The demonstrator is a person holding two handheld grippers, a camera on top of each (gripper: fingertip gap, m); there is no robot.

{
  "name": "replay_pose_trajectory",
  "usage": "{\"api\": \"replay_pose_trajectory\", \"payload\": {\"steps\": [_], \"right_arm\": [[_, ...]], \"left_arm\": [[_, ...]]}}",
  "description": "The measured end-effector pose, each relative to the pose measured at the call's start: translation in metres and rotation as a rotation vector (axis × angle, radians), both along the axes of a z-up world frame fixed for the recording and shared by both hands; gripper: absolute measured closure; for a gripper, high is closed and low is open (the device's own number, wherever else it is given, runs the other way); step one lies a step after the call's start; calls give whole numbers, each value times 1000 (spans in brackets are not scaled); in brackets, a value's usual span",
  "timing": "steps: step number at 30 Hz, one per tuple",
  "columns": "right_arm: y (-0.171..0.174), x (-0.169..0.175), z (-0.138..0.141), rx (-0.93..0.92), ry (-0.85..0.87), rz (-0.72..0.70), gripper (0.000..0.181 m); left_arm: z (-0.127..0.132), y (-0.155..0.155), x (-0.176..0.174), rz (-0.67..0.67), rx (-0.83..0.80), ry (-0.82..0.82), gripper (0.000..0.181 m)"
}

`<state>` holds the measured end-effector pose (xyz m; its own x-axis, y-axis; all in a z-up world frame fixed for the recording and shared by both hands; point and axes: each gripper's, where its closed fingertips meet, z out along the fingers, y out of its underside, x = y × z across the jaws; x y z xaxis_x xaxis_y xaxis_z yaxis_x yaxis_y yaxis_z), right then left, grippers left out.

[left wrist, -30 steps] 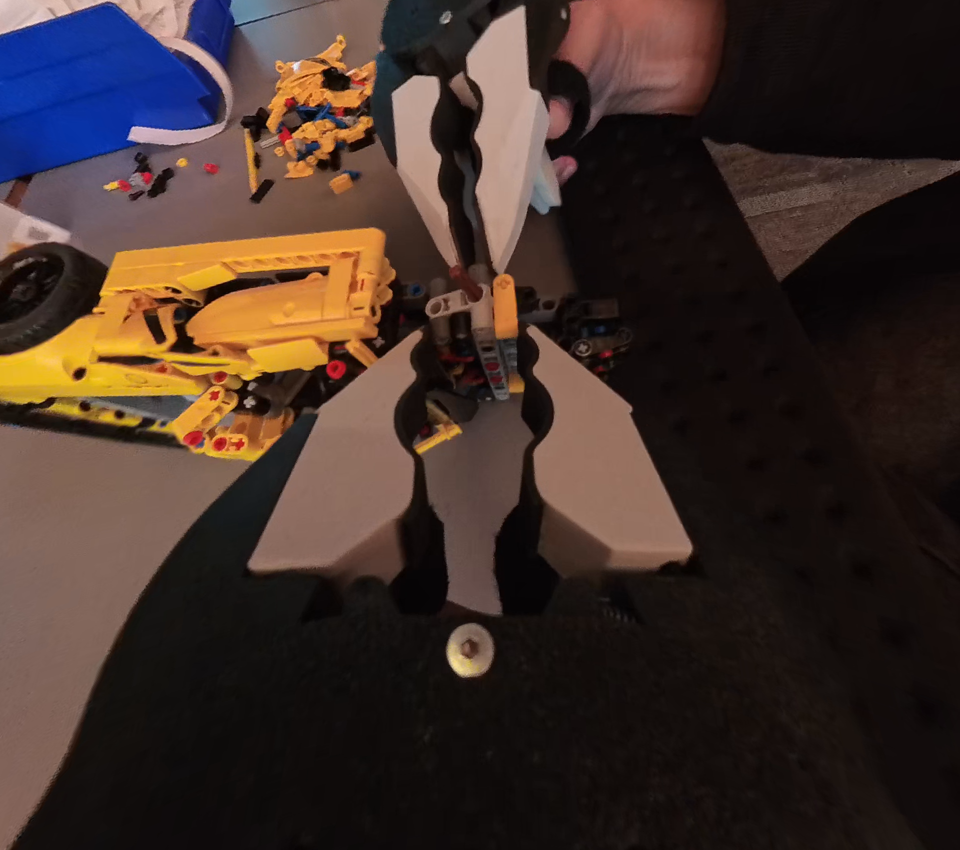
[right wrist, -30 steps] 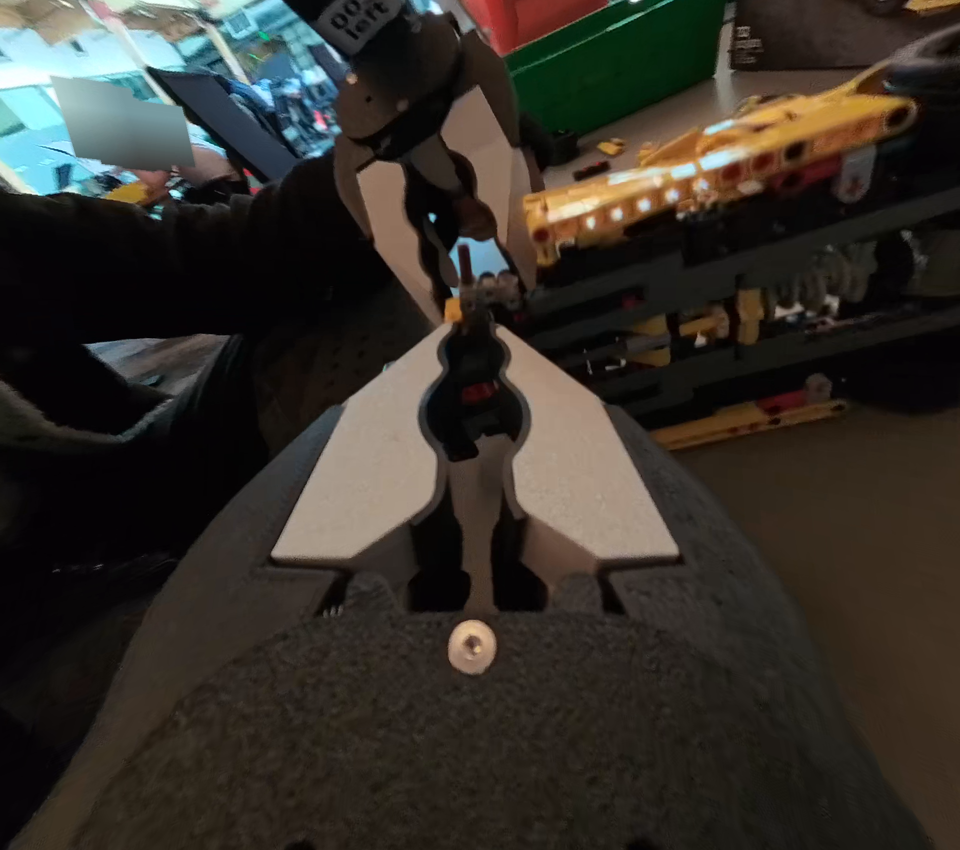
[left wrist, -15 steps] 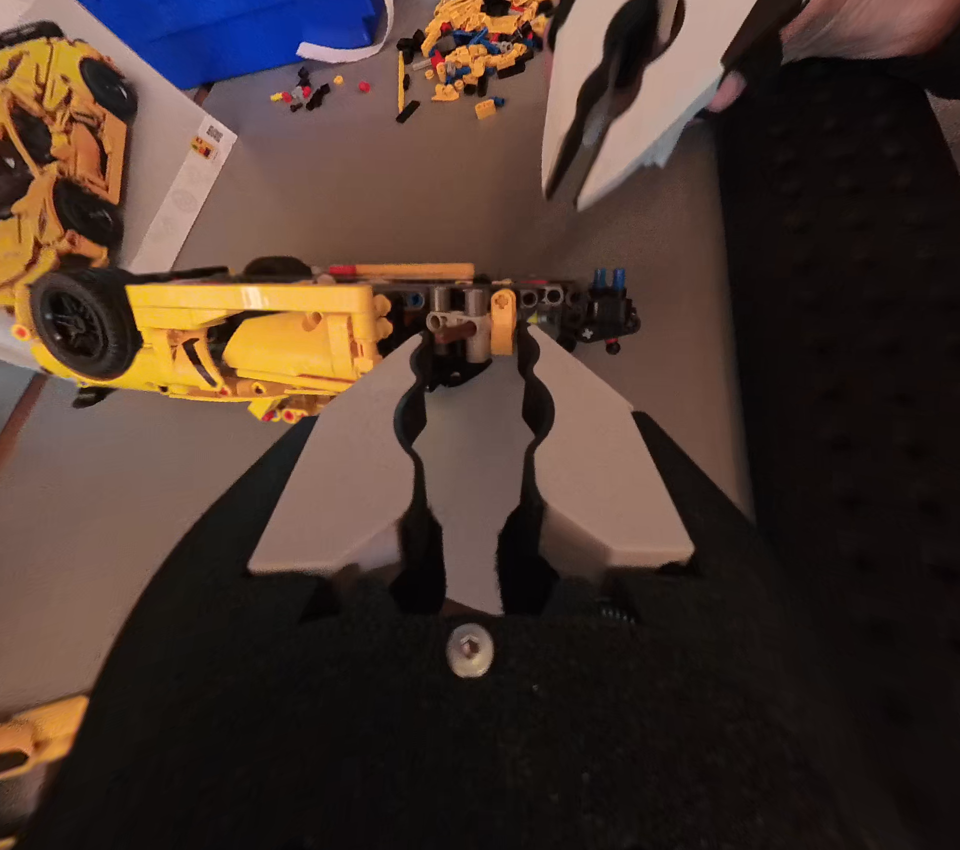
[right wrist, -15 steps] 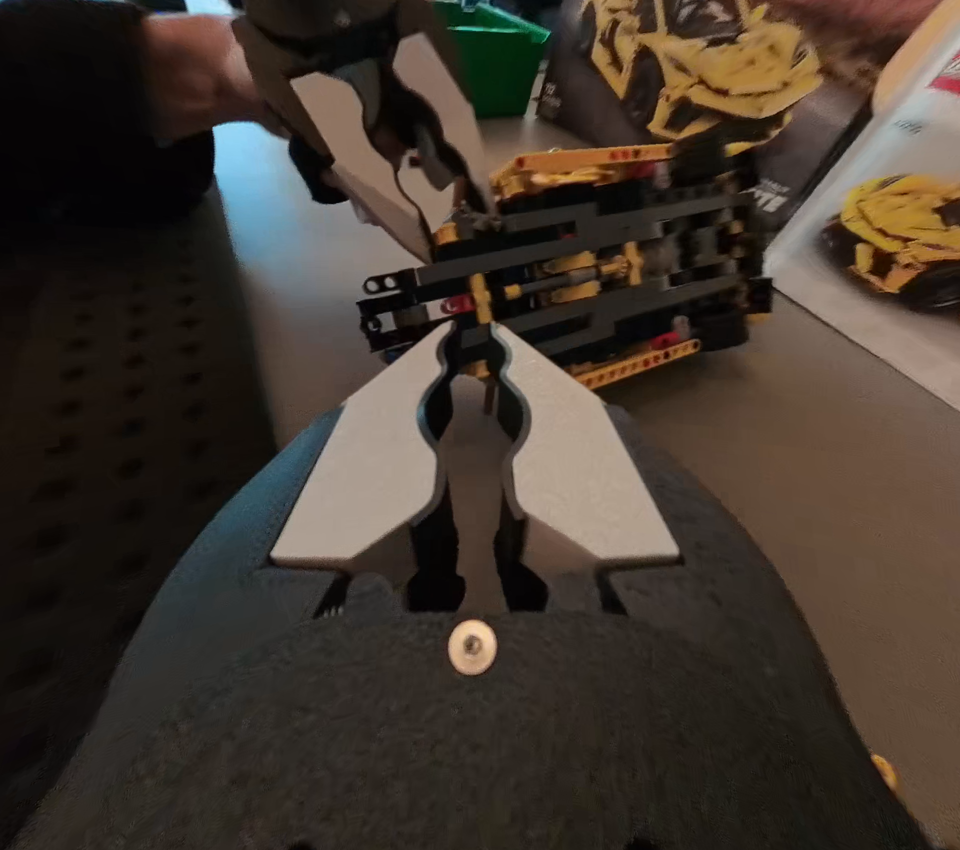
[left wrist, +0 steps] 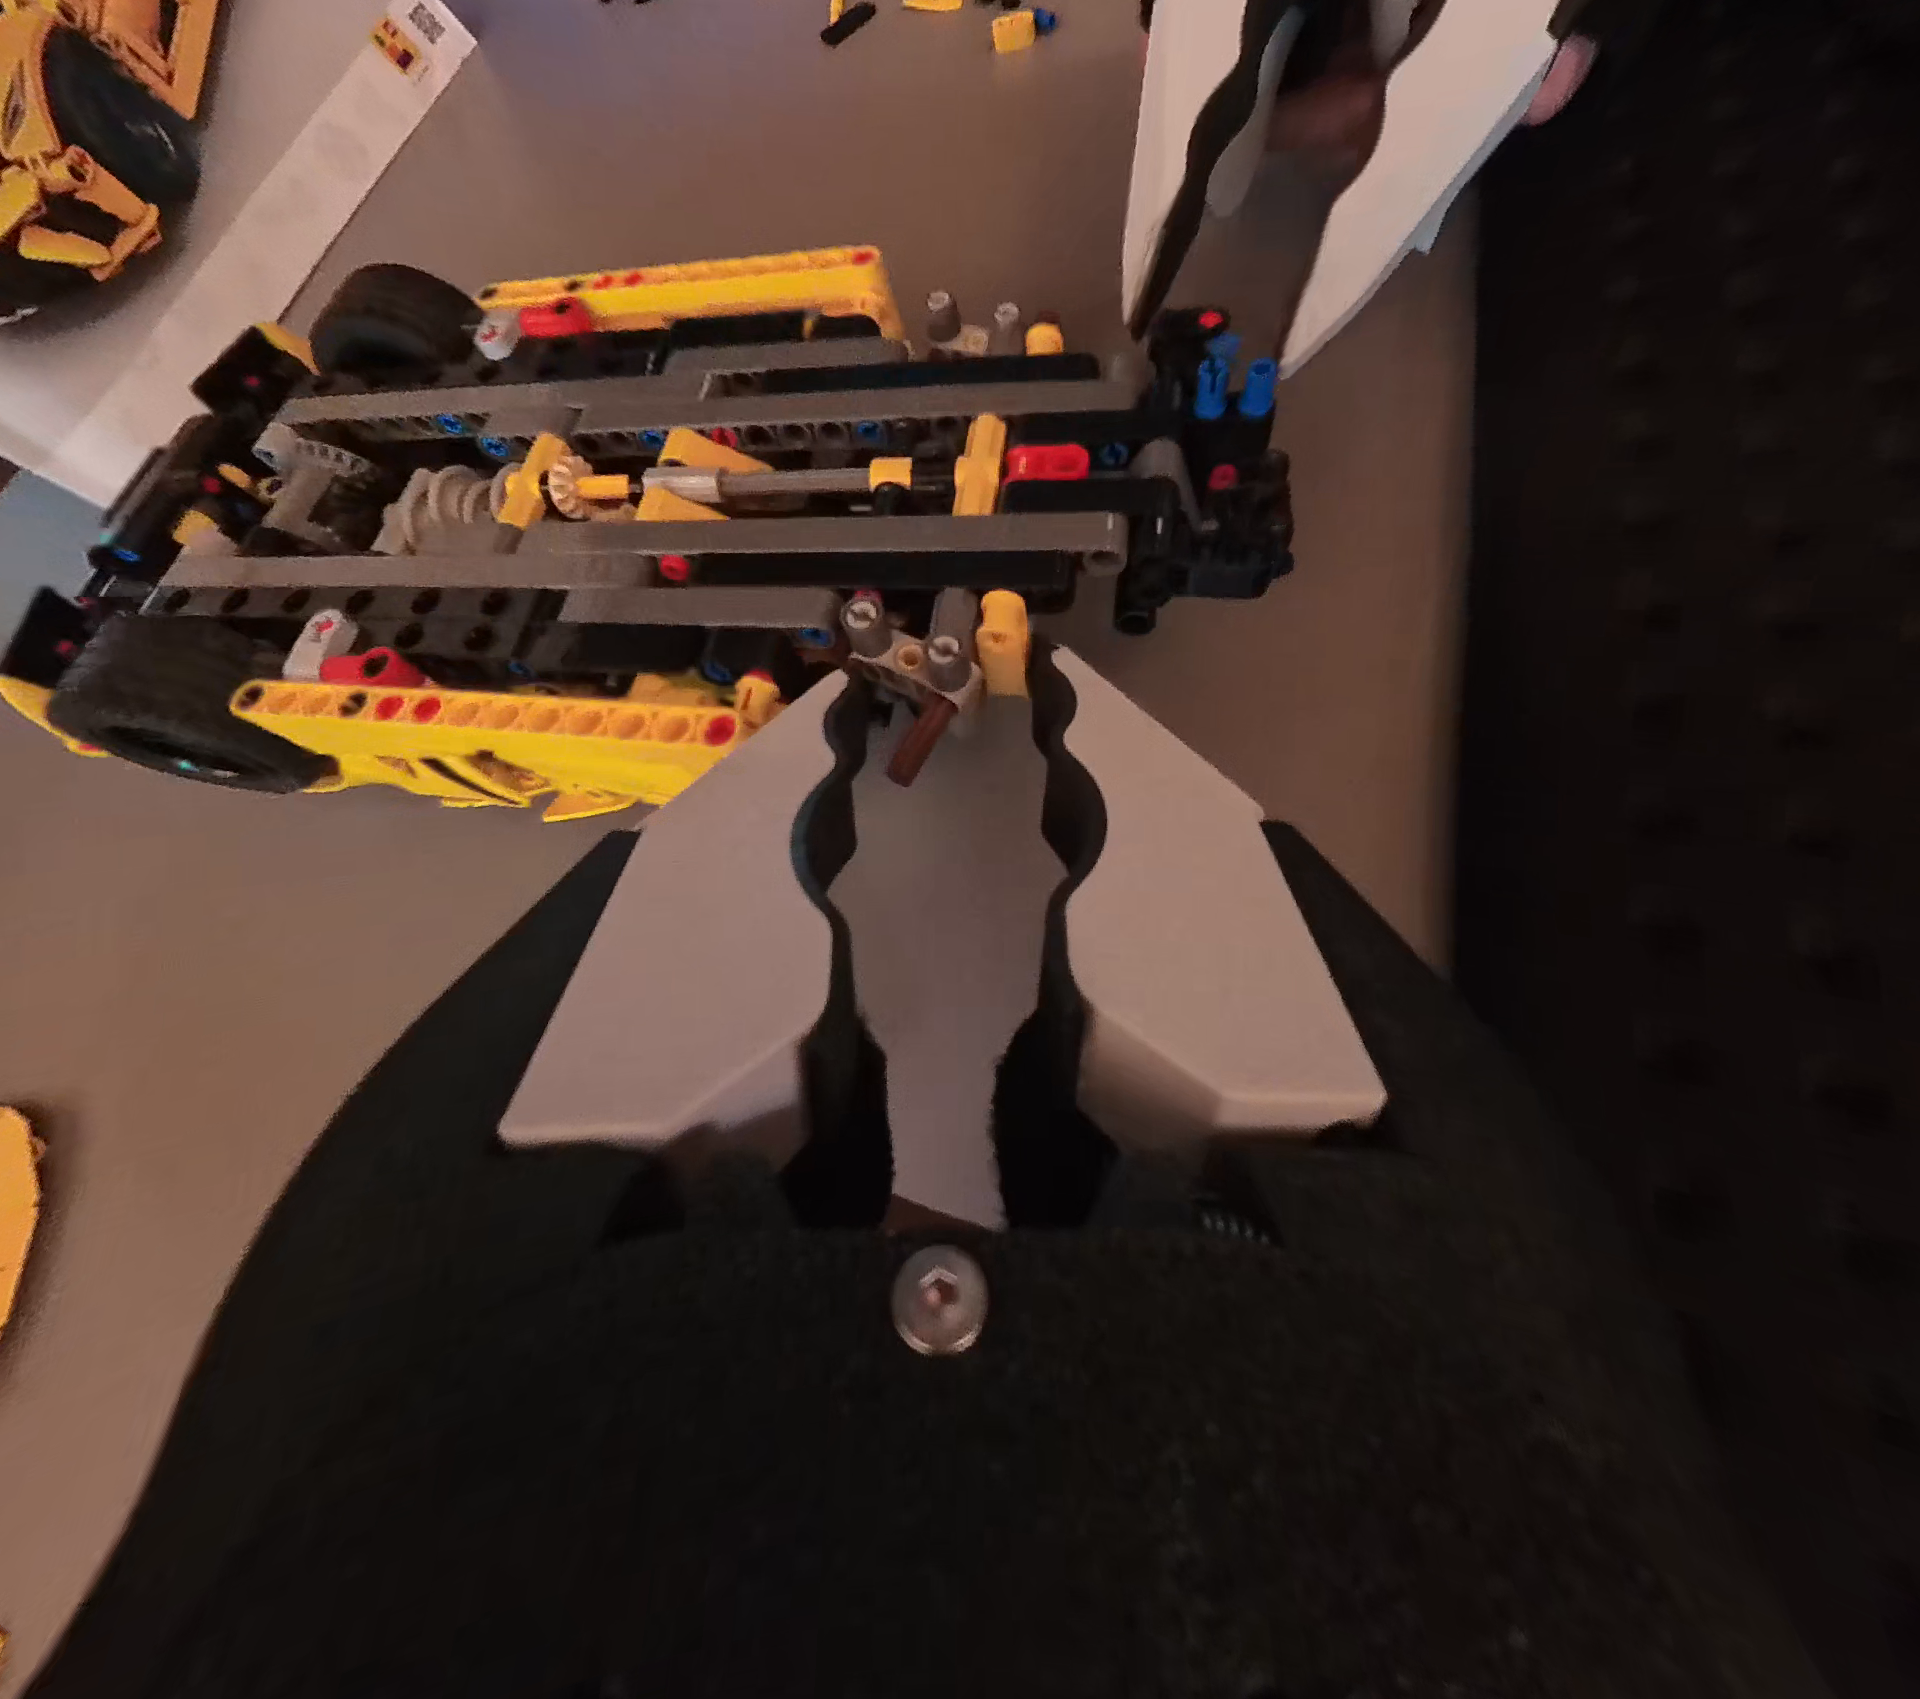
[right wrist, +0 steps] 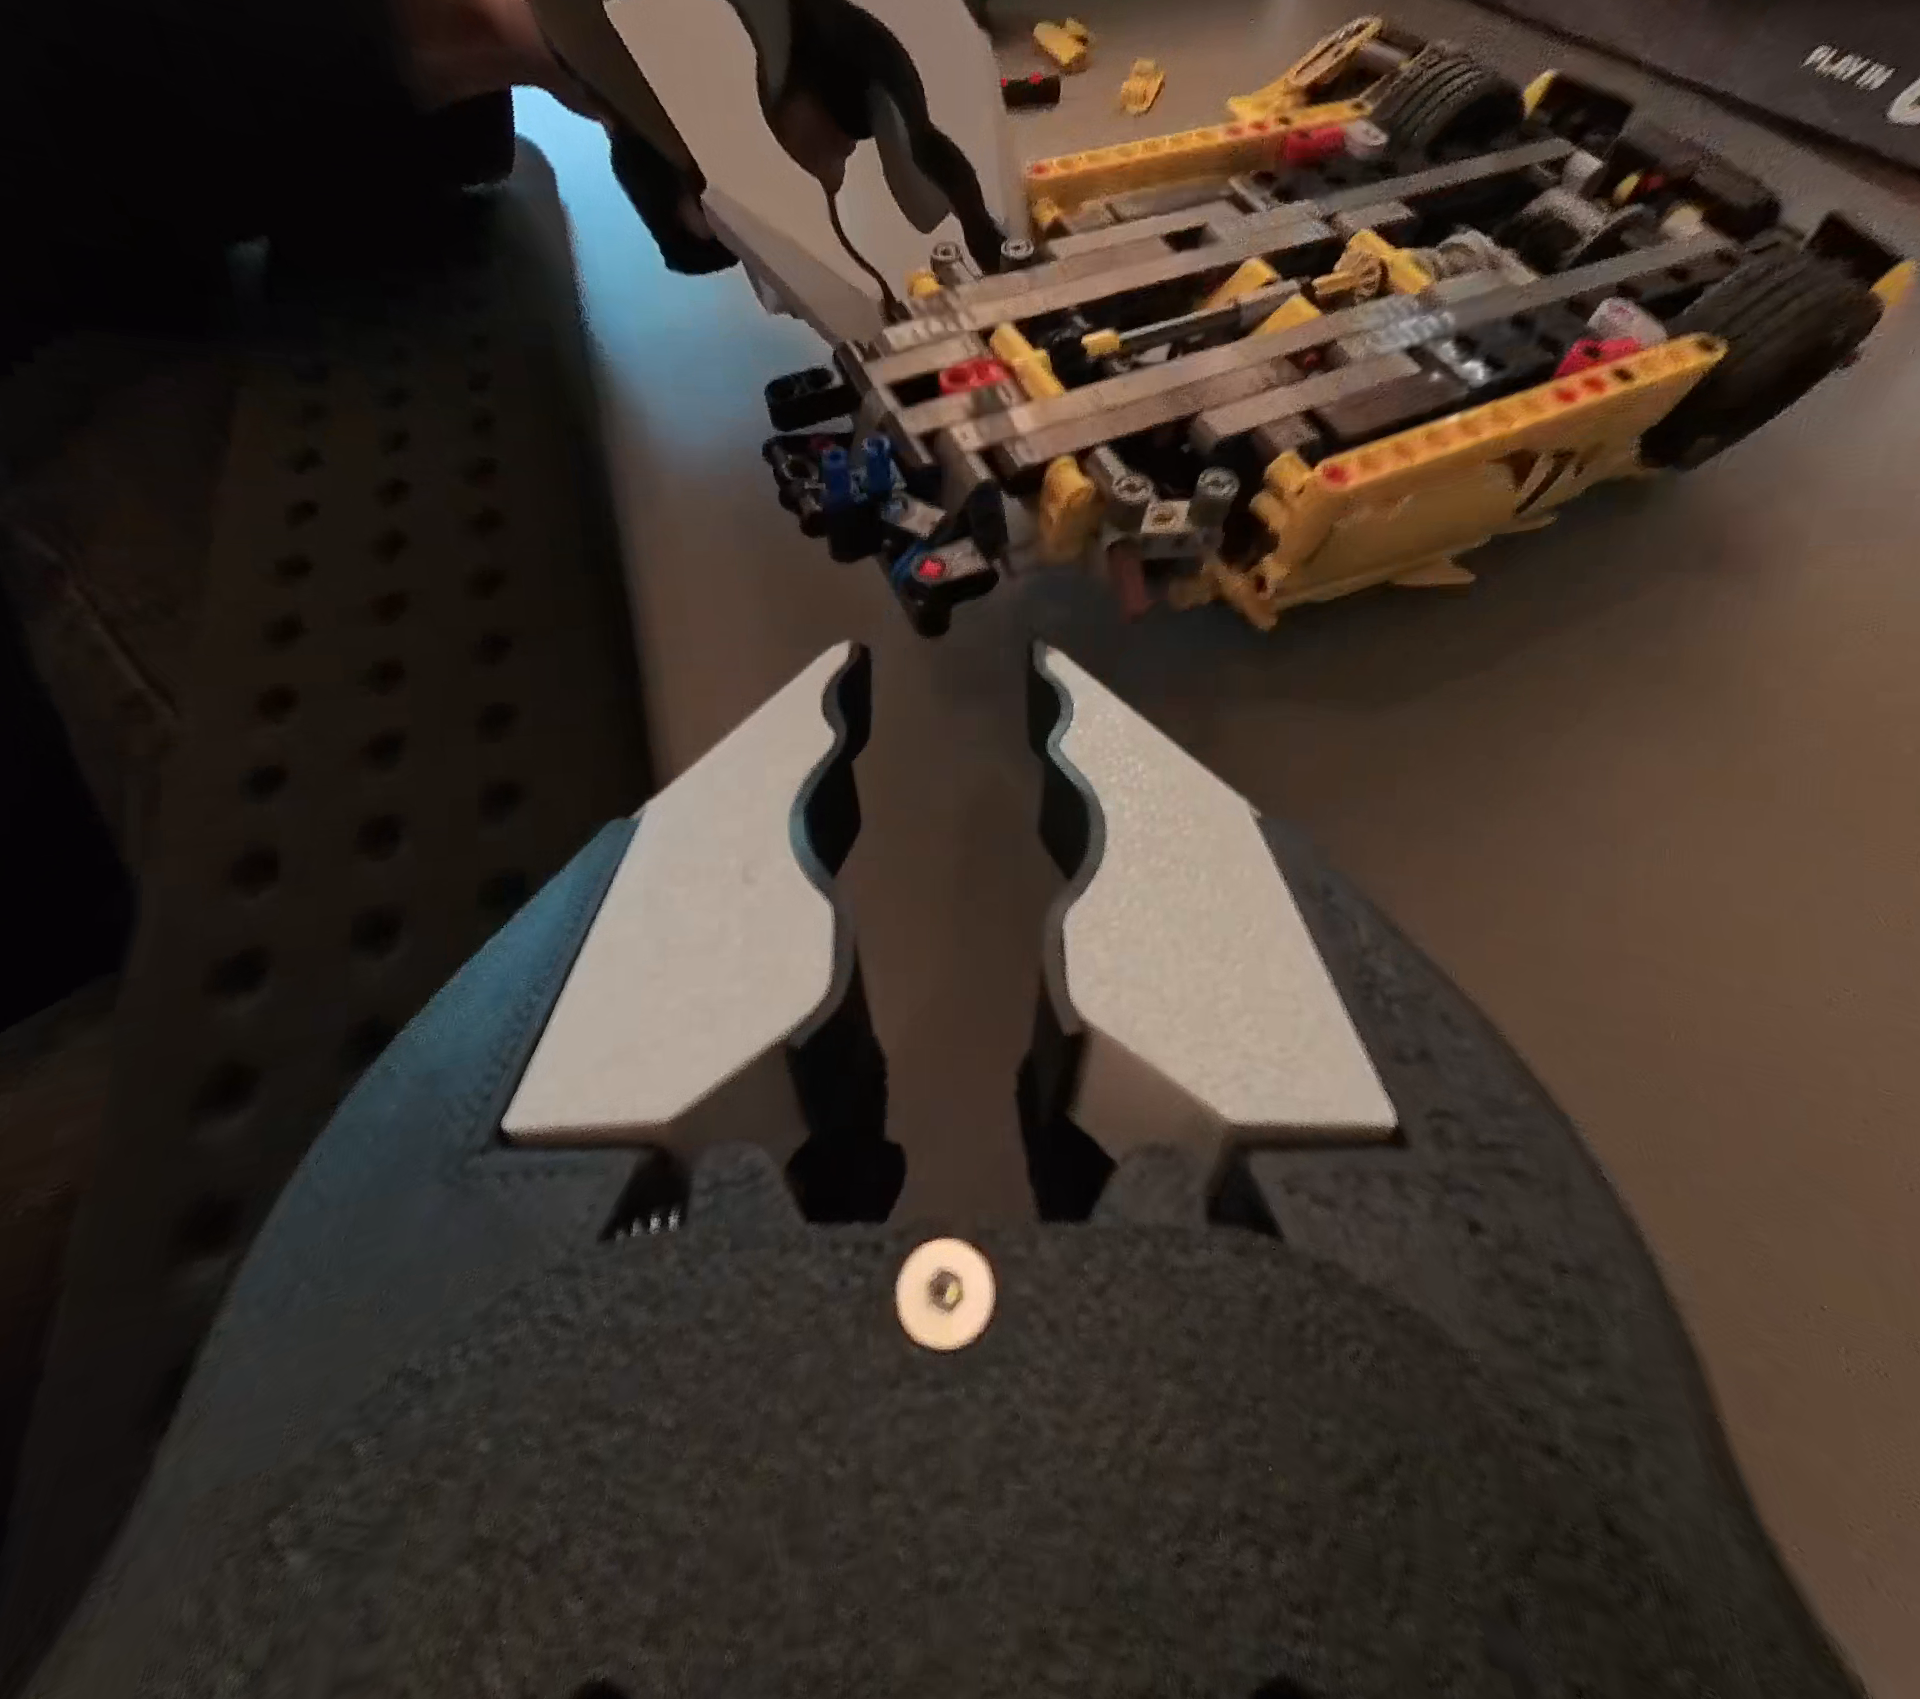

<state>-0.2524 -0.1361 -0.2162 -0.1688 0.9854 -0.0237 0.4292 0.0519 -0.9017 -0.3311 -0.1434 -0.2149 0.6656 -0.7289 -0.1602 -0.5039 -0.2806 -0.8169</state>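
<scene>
Yellow brick car [left wrist: 644, 527] lies upside down on the grey worktop [left wrist: 727, 122], grey-black chassis beams up; left gripper [left wrist: 940, 693] fingers clamped on its side axle cluster, right gripper [right wrist: 948, 662] fingers apart, empty.

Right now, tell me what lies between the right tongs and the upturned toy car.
Only a short strip of bare grey table, seen in the right wrist view: the right tongs stand open just short of the toy car's black end.
</scene>
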Motion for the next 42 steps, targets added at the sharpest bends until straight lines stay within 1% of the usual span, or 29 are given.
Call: {"api": "replay_pose_trajectory", "payload": {"steps": [4,7,9,11,12,13,14,15,16,17,18,20,21,22,23,24,26,27,29,30,31,32,33,34,37,39,41,42], "right_arm": [[-1,-2,-4,-14,-27,6,150],[6,-4,8,-102,37,-29,142],[31,-5,16,-190,63,-130,134],[64,-11,39,-298,158,-251,134],[77,-15,47,-345,194,-269,135],[88,-20,48,-377,193,-287,133],[100,-27,40,-411,147,-315,127],[103,-35,30,-454,86,-305,118],[99,-41,20,-505,23,-264,112],[94,-46,11,-559,-34,-228,106],[87,-50,4,-601,-80,-198,101],[78,-55,-2,-660,-110,-161,100],[76,-57,-3,-693,-120,-155,101],[77,-59,-4,-722,-134,-160,103],[80,-61,-3,-759,-139,-170,107],[84,-65,-2,-828,-135,-184,111],[90,-75,-1,-962,-158,-191,112],[93,-79,-4,-997,-180,-200,120],[96,-88,-4,-1063,-195,-197,124],[98,-92,-3,-1081,-191,-200,125],[99,-93,-3,-1069,-198,-214,127],[101,-92,-2,-1013,-217,-232,129],[99,-90,1,-925,-234,-236,131],[96,-89,8,-835,-245,-235,138],[96,-88,29,-521,-300,-288,137],[91,-93,47,-319,-332,-282,138],[81,-97,53,-143,-453,-257,138],[77,-100,55,-46,-502,-252,138]], "left_arm": [[-5,-2,-1,8,-8,14,150],[-7,-3,-2,23,-12,17,151],[-8,-4,-3,30,-17,14,150],[-8,-3,-4,39,-13,20,150],[-6,-3,-5,45,-11,25,150],[-5,-3,-6,54,-10,28,150],[-3,-6,-7,57,-14,29,150],[-1,-12,-8,50,-27,20,149],[1,-22,-11,40,-56,3,141],[7,-30,-19,56,-73,-24,138],[20,-34,-29,92,-53,-86,138],[54,-32,-42,146,32,-279,140],[64,-20,-56,233,54,-350,147],[65,-6,-72,345,37,-411,147],[63,7,-82,431,-8,-486,147],[61,18,-84,470,-60,-579,146],[57,36,-76,483,-155,-751,144],[49,45,-74,502,-206,-777,144],[20,54,-75,574,-313,-718,144],[10,55,-75,587,-349,-698,140],[10,54,-74,586,-363,-720,136],[11,52,-74,587,-370,-735,143],[11,49,-73,577,-379,-732,156],[8,47,-72,570,-387,-720,157],[0,42,-63,554,-419,-720,157],[-10,35,-48,503,-479,-687,158],[-24,31,-38,484,-494,-606,161],[-27,31,-36,488,-491,-581,159]]}}
